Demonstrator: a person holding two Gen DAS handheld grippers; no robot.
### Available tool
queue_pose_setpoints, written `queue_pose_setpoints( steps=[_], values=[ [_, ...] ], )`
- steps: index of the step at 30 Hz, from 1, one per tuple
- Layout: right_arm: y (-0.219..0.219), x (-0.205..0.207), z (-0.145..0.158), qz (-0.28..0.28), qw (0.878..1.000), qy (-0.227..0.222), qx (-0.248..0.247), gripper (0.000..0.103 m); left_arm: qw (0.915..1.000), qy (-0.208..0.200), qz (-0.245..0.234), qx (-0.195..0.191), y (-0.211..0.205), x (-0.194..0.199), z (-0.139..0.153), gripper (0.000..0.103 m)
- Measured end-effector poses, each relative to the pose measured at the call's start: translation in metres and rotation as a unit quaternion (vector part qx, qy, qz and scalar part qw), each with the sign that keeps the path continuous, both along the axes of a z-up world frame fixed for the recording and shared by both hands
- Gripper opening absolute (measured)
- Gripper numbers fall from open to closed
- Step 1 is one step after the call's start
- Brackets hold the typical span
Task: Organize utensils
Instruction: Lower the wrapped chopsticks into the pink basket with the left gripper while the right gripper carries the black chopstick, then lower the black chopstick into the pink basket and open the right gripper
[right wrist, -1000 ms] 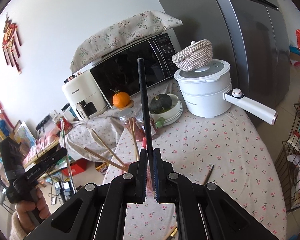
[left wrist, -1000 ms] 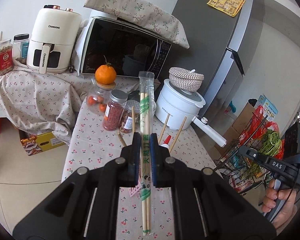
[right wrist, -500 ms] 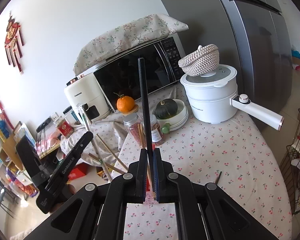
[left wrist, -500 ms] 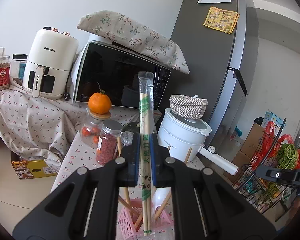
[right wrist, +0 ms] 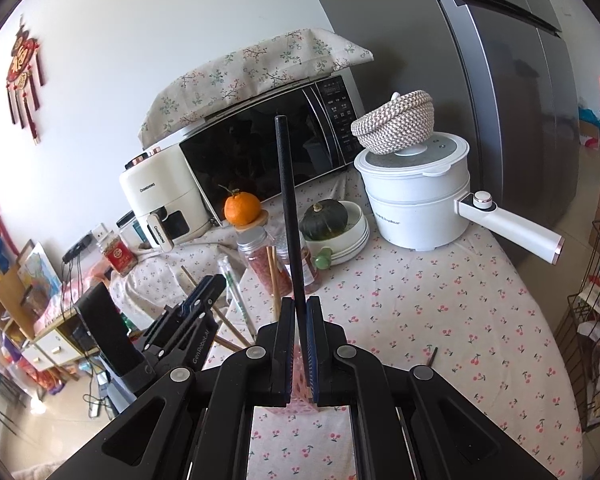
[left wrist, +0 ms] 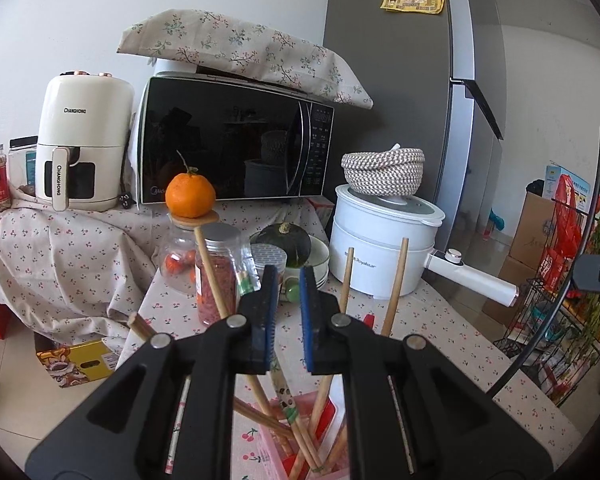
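Your left hand-held gripper [left wrist: 286, 312] is apart, empty; right hand-held gripper [right wrist: 299, 322] clamped on black chopstick [right wrist: 287, 208] — tilt it & pink basket [left wrist: 296, 436] may tip.

The worktop cloth [right wrist: 440, 320] is showing white with small red cherry sprigs. The pink slotted basket [left wrist: 272, 436] is holding pale tan wooden chopsticks [left wrist: 396, 284] and a wrapped pair [left wrist: 278, 380] printed in green. Both black tongs are wearing blue pads: the left tongs [left wrist: 286, 312], the right tongs [right wrist: 298, 340]. The right tongs are showing a black stick [right wrist: 288, 208]. An orange mandarin [left wrist: 190, 196] is sitting above a jar [left wrist: 216, 276] of red contents. The pot [right wrist: 416, 196] is reading white, its woven bowl [right wrist: 394, 120] grey and white. The microwave cover [left wrist: 240, 52] is showing beige with green floral sprigs.
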State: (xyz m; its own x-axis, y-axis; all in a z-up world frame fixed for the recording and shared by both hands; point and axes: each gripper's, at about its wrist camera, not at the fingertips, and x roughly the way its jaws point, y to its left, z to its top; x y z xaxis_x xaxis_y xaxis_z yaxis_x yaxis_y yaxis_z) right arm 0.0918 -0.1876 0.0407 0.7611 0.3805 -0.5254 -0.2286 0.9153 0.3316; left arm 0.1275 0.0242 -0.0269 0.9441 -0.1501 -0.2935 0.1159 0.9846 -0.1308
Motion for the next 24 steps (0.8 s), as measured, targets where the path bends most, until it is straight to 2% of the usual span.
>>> queue_pose_setpoints(
  steps=[3, 5, 10, 13, 15, 18, 20, 24],
  values=[
    [0.000, -0.002, 0.004, 0.002, 1.000, -0.006, 0.006, 0.006, 0.9995, 0.026, -0.014, 0.007, 0.000, -0.005, 0.003, 0.011],
    [0.000, -0.003, 0.008, 0.002, 1.000, -0.014, 0.013, 0.006, 0.9981, 0.055, -0.028, -0.002, 0.003, -0.009, 0.008, 0.016],
    [0.007, -0.003, 0.014, 0.010, 0.999, -0.030, 0.030, 0.006, 0.9894, 0.143, -0.015, -0.024, 0.020, -0.023, 0.013, 0.052],
    [0.016, 0.001, 0.013, 0.017, 0.999, -0.034, 0.038, 0.006, 0.9750, 0.221, 0.014, -0.022, 0.031, -0.026, 0.004, 0.069],
    [0.025, 0.004, 0.010, 0.022, 0.998, -0.036, 0.041, 0.006, 0.9630, 0.268, 0.023, -0.020, 0.039, -0.028, -0.007, 0.074],
    [0.038, 0.011, 0.005, 0.031, 0.998, -0.042, 0.041, 0.006, 0.9502, 0.310, 0.032, -0.014, 0.049, -0.032, -0.024, 0.075],
    [0.047, 0.015, 0.001, 0.038, 0.997, -0.045, 0.040, 0.006, 0.9456, 0.323, 0.034, -0.017, 0.053, -0.033, -0.029, 0.075],
    [0.064, 0.030, -0.016, 0.051, 0.998, -0.023, 0.040, 0.006, 0.9431, 0.330, 0.036, -0.011, 0.057, -0.037, -0.032, 0.079]
  ],
)
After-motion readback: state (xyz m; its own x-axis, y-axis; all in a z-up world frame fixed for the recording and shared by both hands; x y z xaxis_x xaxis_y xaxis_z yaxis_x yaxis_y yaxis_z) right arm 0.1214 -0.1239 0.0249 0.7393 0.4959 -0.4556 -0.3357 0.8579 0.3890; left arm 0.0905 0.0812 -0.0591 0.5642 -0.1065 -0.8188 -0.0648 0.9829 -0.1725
